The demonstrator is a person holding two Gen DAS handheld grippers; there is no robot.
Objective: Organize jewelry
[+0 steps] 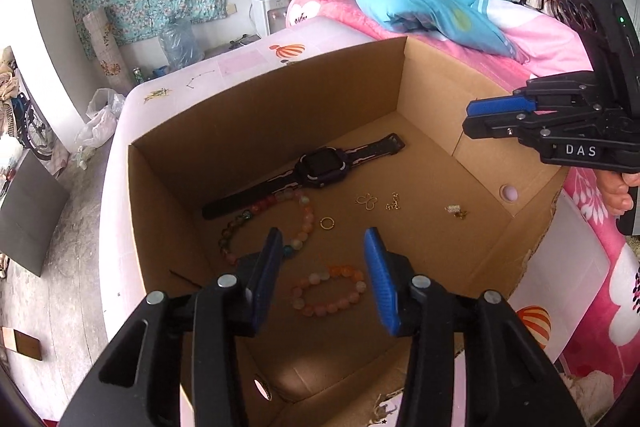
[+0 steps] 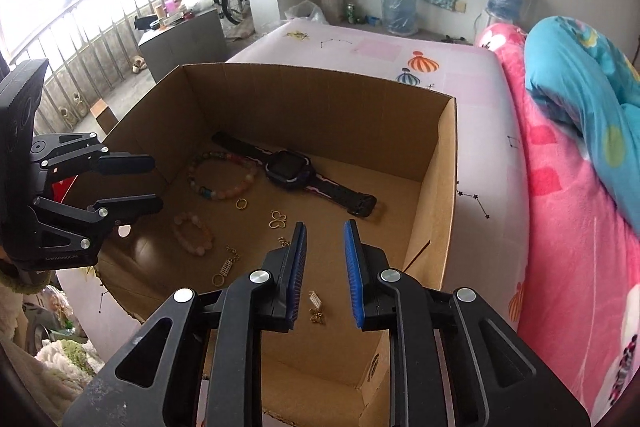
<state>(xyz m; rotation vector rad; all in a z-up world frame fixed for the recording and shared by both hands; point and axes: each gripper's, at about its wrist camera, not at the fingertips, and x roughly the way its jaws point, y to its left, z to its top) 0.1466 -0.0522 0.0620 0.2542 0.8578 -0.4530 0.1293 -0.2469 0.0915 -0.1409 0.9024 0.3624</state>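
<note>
Both grippers hang above an open cardboard box (image 1: 432, 95) set on a bed, their blue-padded jaws parted and holding nothing. Seen from its own camera, the left gripper (image 1: 323, 247) is spread wide — the pale pink bead bracelet (image 1: 329, 290) lies on the box floor directly below the gap between its pads, untouched. Just beyond its left fingertip (image 1: 272, 247) sits the larger multicoloured bead bracelet (image 1: 266, 227), and past that the black smartwatch (image 1: 320, 165) lies flat with its strap stretched out. A small gold ring (image 1: 327, 223) rests ahead of the gap, with a butterfly-shaped charm (image 1: 366, 201) and a short gold chain piece (image 1: 393, 203) further off to the right.

From the right camera, the right gripper (image 2: 325, 231) stands with a narrower gap, also empty — a small white-and-gold earring (image 2: 315, 305) lies on the cardboard below and between its pads. The butterfly charm is just ahead to its left, and a gold pendant (image 2: 225, 269) lies further left. The watch lies beyond its tips.
</note>
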